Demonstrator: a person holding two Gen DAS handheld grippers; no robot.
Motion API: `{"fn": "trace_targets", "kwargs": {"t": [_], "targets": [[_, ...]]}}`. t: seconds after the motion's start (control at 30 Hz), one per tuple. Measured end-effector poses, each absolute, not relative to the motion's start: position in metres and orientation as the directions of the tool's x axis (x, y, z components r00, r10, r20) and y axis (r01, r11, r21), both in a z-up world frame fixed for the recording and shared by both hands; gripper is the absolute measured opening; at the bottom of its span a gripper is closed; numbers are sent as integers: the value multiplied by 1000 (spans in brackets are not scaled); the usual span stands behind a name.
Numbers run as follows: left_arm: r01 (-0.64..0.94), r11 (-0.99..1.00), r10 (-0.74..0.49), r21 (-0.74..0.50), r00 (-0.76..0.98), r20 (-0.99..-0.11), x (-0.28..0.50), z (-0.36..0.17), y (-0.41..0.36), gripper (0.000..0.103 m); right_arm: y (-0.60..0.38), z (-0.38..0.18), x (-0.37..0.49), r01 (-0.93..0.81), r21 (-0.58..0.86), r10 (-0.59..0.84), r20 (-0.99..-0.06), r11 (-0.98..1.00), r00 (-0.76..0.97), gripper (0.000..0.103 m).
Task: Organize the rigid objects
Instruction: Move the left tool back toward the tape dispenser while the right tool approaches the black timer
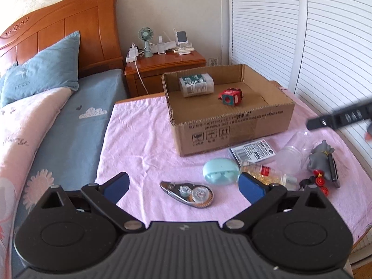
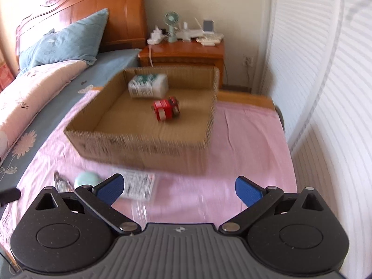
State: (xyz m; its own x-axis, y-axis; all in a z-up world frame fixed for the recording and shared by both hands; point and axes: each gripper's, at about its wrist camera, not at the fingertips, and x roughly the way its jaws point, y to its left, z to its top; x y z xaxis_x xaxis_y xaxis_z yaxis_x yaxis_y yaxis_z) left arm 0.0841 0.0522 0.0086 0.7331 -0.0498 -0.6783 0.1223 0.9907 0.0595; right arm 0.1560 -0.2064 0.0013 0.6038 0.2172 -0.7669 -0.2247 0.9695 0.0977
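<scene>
An open brown cardboard box (image 1: 230, 125) is sitting on a pink cloth-covered table (image 1: 139, 144) beside the bed. Inside it, a white plastic bottle with a green patterned label (image 1: 196, 84) is lying on its side near the far wall, and a red cube-shaped toy (image 1: 231, 97) is resting near it toward the box's middle, apart from the bottle.

The left gripper (image 1: 183, 187) is hovering over the near part of the table with its blue-padded jaws standing wide apart and nothing between them. Just beyond it a clear correction tape dispenser (image 1: 188, 193) is lying flat on the cloth. To its right a mint-green earbud case (image 1: 219, 171) is sitting open, touching a small clear bottle with gold contents and a red label (image 1: 267, 172). A flat printed packet (image 1: 252, 152) is lying close to the box's front wall, a clear plastic cup (image 1: 293, 155) is lying beside it, and a grey elephant figurine (image 1: 322, 158) is standing at the right edge.

The right gripper (image 2: 179, 187) is hanging over the pink cloth in front of the box, its jaws spread wide and gripping nothing; its view is blurred.
</scene>
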Motion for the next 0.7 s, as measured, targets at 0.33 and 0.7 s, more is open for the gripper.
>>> {"fn": "trace_targets", "kwargs": {"t": [0.33,0.7], "targets": [[165,986,-96,29,700,-707,74,-13,36,100,-236,-49,115,-101,195,218,-807,976,549,103],[174,985,-108,19,692,-714,73,-16,33,100,-254,-68,94,-46,130,134,-831,990,540,103]]}}
